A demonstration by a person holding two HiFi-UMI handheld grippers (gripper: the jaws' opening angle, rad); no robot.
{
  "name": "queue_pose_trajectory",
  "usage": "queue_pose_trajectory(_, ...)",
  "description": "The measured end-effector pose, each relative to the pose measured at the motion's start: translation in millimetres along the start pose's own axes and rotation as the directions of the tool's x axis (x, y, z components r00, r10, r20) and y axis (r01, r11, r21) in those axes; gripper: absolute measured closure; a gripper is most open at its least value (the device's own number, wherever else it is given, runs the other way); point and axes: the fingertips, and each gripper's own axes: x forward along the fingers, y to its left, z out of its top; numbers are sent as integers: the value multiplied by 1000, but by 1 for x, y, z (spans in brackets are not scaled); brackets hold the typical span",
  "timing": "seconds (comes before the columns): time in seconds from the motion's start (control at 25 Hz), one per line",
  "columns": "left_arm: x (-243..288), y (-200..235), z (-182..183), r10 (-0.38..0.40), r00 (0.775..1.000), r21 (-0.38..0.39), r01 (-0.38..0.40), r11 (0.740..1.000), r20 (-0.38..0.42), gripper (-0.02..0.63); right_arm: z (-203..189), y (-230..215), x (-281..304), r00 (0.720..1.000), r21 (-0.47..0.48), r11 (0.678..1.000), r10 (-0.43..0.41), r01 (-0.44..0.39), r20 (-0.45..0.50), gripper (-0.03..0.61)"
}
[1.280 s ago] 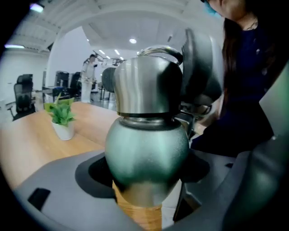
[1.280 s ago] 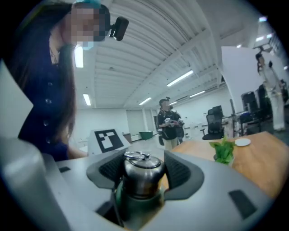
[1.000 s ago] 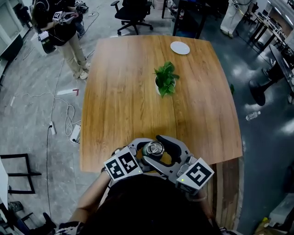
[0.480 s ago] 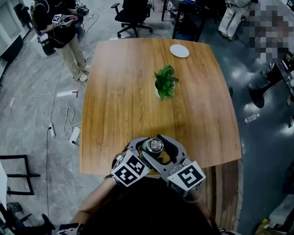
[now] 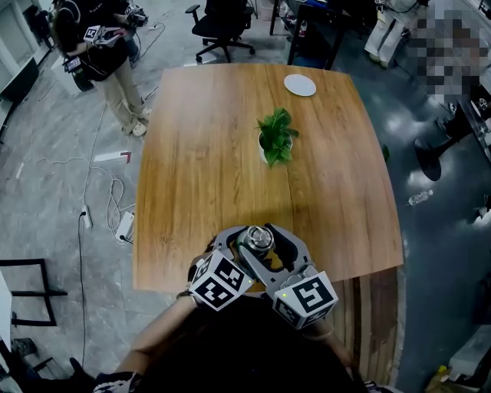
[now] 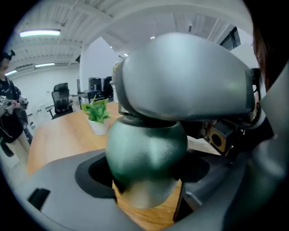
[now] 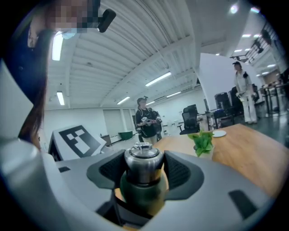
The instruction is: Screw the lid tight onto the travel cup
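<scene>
The travel cup stands near the table's front edge, with its silver lid (image 5: 255,239) on top. In the left gripper view its dark green body (image 6: 146,149) fills the gap between the jaws, and my left gripper (image 6: 144,178) is shut on it. The right gripper view shows the silver lid (image 7: 143,163) on the green body (image 7: 139,195), with my right gripper (image 7: 143,170) shut on the lid. From the head view both grippers meet at the cup: the left gripper (image 5: 244,252) from the left, the right gripper (image 5: 262,244) from the right.
On the wooden table (image 5: 199,169) a small potted plant (image 5: 276,137) stands at mid-table and a white plate (image 5: 300,84) lies at the far edge. A person (image 5: 100,46) stands at the far left, an office chair (image 5: 222,23) beyond the table, cables (image 5: 115,192) on the floor.
My right gripper has turned about the lid, its marker cube swinging left toward me. The left gripper's cube has shifted slightly right. The cup stays between both.
</scene>
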Motion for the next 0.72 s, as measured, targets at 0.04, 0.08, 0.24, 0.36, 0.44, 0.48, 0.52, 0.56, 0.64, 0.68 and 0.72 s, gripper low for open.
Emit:
queue_pose_trajectory(0.04,1,1,-1,9,1000,-1,-9,1000,-2,233,-2,1,0,1000,2,1000,5,-5,-12,299)
queue_pose_trajectory(0.08,1,-1,-2,-12,1000,-1,12,1000,3,233,-4,3,0,999,4,999,32,-32,-28,298)
queue_pose_trajectory(0.24,-14,-28,5,-324,942,6,324,946,84,233,7,20,-9,971,47,970,239,-238,-23,298)
queue_pose_trajectory(0.36,-23,-44,5,-477,875,39,476,879,75,233,11,24,-13,953,67,951,304,-303,-8,299)
queue_pose_trajectory(0.44,-19,-37,5,-426,902,28,425,905,65,233,9,21,-10,965,58,964,262,-261,-10,307)
queue_pose_trajectory(0.48,-14,-29,4,-367,928,16,366,930,60,233,8,17,-7,976,46,976,215,-215,-13,307)
queue_pose_trajectory(0.52,-9,-20,3,-289,956,5,289,957,51,233,5,12,-4,987,34,987,158,-158,-16,308)
queue_pose_trajectory(0.56,-3,-10,1,-198,979,0,199,980,35,233,1,5,-2,995,32,995,98,-98,-22,308)
queue_pose_trajectory(0.64,5,6,-4,-38,999,9,38,999,-2,233,-9,-6,0,999,52,999,15,-12,-50,308)
queue_pose_trajectory(0.68,7,9,-5,-13,1000,11,13,1000,-9,233,-12,-7,0,998,56,998,14,-11,-62,308)
queue_pose_trajectory(0.72,7,6,-5,-41,999,3,41,999,0,233,-11,-5,0,997,54,998,42,-39,-63,307)
